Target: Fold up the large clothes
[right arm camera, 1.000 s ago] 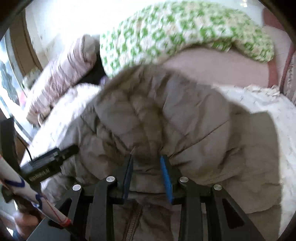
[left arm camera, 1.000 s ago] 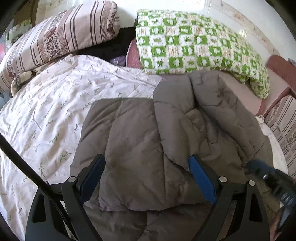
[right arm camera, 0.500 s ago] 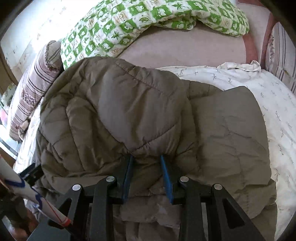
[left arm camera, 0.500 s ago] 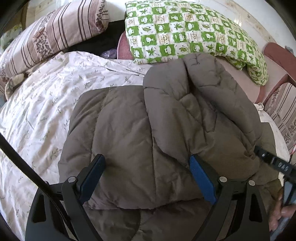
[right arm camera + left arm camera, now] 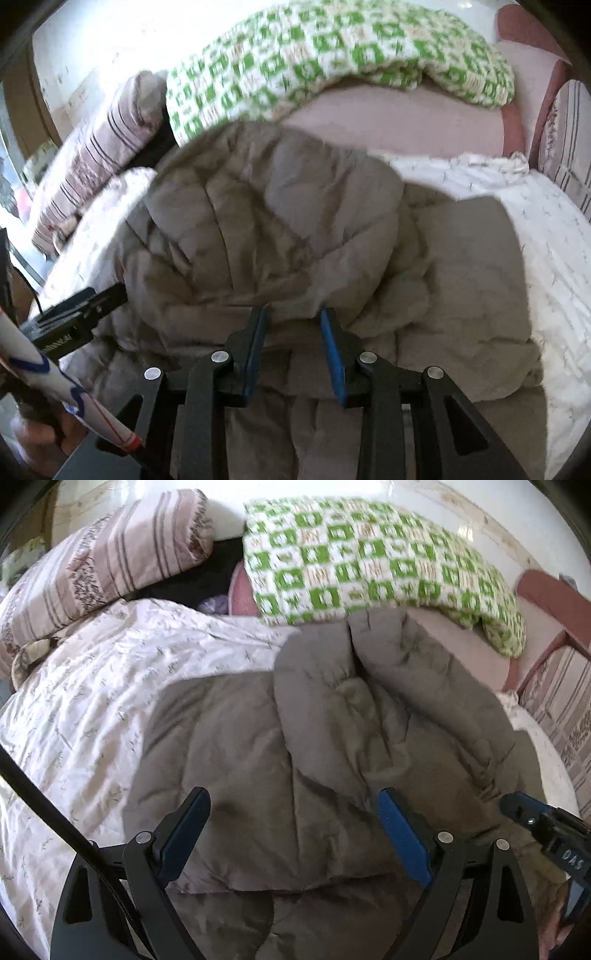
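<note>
Your right hand-held gripper (image 5: 293, 325) has its jaws narrowed on a puffy fold of the jacket (image 5: 280, 229); the fabric sits between the blue pads, so it reads as gripping the jacket's folded-over edge, low and near you. Your left hand-held gripper (image 5: 293, 814) is spread wide with nothing between the pads, hovering over the jacket's flat left part; whether it touches the fabric I can't tell.

The jacket, grey-brown and quilted, lies on the bed (image 5: 74, 709), on a white floral sheet. In the left wrist view one padded section, likely a sleeve or side panel, is laid over the middle from the right, and the near hem looks turned up too. The right side in the right wrist view lies flat and smooth.

Progress, as a judgement: partway. One fold inward looks done or is just being placed; the bundle is lumpy and not yet compact. Left to do: let go of that fold, flatten it, bring the other side in, then fold in half lengthwise.

Further out: a green checked blanket (image 5: 369, 561) at the head of the bed just beyond the jacket, and a striped pillow (image 5: 99, 561) to its left. Both views are a little blurred.
</note>
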The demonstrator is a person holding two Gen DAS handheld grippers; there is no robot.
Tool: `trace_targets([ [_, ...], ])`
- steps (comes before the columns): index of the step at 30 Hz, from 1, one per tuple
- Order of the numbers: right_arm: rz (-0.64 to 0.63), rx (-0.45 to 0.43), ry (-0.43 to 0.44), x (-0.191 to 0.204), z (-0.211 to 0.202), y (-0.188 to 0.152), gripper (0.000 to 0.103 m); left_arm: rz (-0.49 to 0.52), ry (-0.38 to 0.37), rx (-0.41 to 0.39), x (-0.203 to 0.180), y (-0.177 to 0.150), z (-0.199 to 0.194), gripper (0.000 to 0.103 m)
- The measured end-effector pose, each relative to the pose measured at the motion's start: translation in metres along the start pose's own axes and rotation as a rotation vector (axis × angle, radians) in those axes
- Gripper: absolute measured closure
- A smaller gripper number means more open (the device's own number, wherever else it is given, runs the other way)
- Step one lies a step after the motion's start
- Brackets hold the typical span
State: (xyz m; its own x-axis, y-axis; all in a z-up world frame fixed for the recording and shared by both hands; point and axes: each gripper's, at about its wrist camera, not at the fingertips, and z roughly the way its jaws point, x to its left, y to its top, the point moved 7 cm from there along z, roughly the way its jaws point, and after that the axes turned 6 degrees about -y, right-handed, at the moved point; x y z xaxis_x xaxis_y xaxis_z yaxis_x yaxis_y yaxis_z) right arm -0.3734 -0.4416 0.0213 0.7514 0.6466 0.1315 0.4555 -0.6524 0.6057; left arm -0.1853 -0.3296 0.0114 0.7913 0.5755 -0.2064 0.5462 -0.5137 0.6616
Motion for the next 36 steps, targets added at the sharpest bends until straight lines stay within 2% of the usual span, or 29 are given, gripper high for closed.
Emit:
trace_targets([
  [5, 0.028, 0.045, 0.019, -0.003, 0.024, -0.012, 0.067, 0.035, 0.033, 0.026, -0.004, -0.007, 0.009, 0.011],
  [9, 0.034, 0.06, 0.023, -0.003, 0.021, -0.009, 0.066, 0.042, 0.044, 0.03, -0.005, -0.008, 0.009, 0.011],
  [15, 0.045, 0.043, 0.037, -0.002, -0.023, -0.021, 0.066, 0.044, 0.023, 0.012, -0.015, -0.006, -0.014, 0.011],
  [22, 0.014, 0.056, 0.038, 0.005, -0.087, -0.079, 0.065, 0.116, 0.07, -0.056, -0.031, -0.017, -0.06, 0.011],
  [25, 0.02, 0.067, 0.052, 0.007, -0.111, -0.107, 0.062, 0.146, 0.077, -0.036, -0.034, -0.04, -0.076, 0.011],
  [28, 0.046, 0.073, 0.063, 0.005, -0.131, -0.14, 0.058, 0.158, 0.049, -0.002, -0.036, -0.07, -0.096, 0.011],
  [32, 0.031, 0.089, 0.035, 0.003, -0.143, -0.176, 0.058, 0.19, 0.087, 0.031, -0.037, -0.121, -0.127, 0.011],
  [36, 0.038, 0.065, 0.017, -0.004, -0.154, -0.2, 0.058, 0.169, 0.128, 0.064, -0.031, -0.175, -0.156, 0.011],
])
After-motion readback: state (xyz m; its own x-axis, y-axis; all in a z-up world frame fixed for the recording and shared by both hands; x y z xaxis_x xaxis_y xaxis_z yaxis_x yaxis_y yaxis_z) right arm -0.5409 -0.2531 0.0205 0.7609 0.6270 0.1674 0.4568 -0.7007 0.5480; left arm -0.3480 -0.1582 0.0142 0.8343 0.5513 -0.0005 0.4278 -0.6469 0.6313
